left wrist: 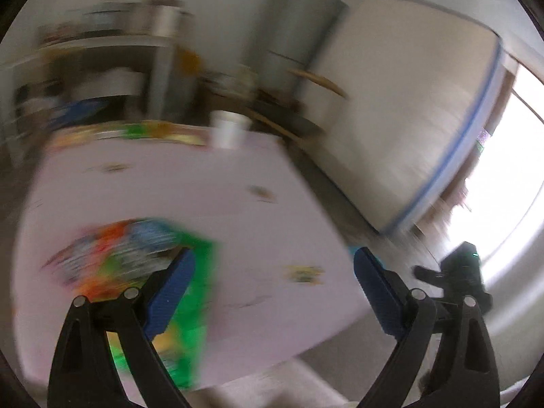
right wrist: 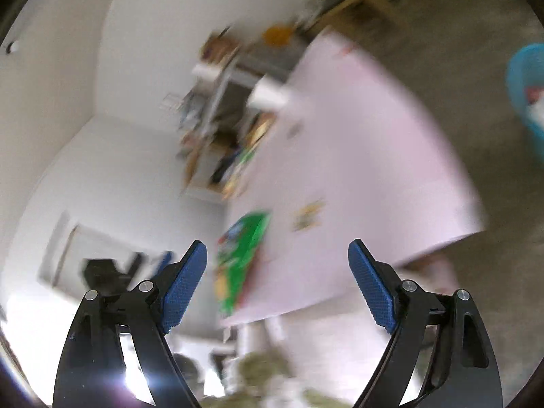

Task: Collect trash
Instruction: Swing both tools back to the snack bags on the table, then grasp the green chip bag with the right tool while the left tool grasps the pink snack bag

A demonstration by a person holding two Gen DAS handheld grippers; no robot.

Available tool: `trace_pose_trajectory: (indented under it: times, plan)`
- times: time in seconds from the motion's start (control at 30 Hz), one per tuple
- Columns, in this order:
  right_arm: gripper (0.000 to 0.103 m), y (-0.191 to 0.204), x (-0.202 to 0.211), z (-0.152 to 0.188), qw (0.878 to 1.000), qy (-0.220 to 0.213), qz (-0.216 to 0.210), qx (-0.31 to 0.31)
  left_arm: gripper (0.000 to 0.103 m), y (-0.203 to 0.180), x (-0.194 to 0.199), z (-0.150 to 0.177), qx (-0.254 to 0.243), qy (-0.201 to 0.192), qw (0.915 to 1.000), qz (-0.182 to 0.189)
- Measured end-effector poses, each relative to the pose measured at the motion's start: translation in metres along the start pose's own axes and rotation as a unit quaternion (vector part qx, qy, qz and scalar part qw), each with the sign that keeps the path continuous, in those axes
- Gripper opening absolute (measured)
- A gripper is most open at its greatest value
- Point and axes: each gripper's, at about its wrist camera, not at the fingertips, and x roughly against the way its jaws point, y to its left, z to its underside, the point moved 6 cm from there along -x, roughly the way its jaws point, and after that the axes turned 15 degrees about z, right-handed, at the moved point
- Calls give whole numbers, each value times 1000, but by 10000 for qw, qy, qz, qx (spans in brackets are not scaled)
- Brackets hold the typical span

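Note:
Both views are smeared by motion. A pale pink table (left wrist: 210, 197) carries a colourful green and orange wrapper (left wrist: 136, 258) near its front, a white paper cup (left wrist: 227, 129) at the far edge, and small scraps (left wrist: 302, 273). My left gripper (left wrist: 272, 265) hangs open over the table's front with nothing between its blue pads. In the right wrist view the table (right wrist: 367, 156) appears tilted, with the green wrapper (right wrist: 243, 255), a scrap (right wrist: 308, 219) and the cup (right wrist: 268, 95). My right gripper (right wrist: 277, 255) is open and empty in front of the table's near edge.
Cluttered shelves (left wrist: 112, 64) stand behind the table. A white door or panel with a blue edge (left wrist: 408, 108) leans at right, beside a bright window (left wrist: 510, 176). A blue bin (right wrist: 528, 102) stands on the grey floor at the far right. The other gripper's black body (left wrist: 459, 275) shows at right.

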Motion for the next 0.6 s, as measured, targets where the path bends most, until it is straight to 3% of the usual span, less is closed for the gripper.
trace_pose_trajectory:
  times: [0.1, 0.2, 0.37, 0.6]
  plan:
    - [78, 50, -57, 11, 9957, 778, -416, 274, 92, 48, 48, 12, 472, -490, 9962, -552]
    - [71, 80, -101, 19, 9903, 1252, -442, 418, 92, 87, 78, 24, 922, -753, 9895, -815]
    - [59, 92, -165, 27, 9820, 1855, -160, 305, 87, 133, 98, 44, 1700, -872, 9782, -812]
    - [48, 91, -190, 40, 9774, 2108, -4, 180, 74, 178, 98, 67, 2303, -713, 9684, -647]
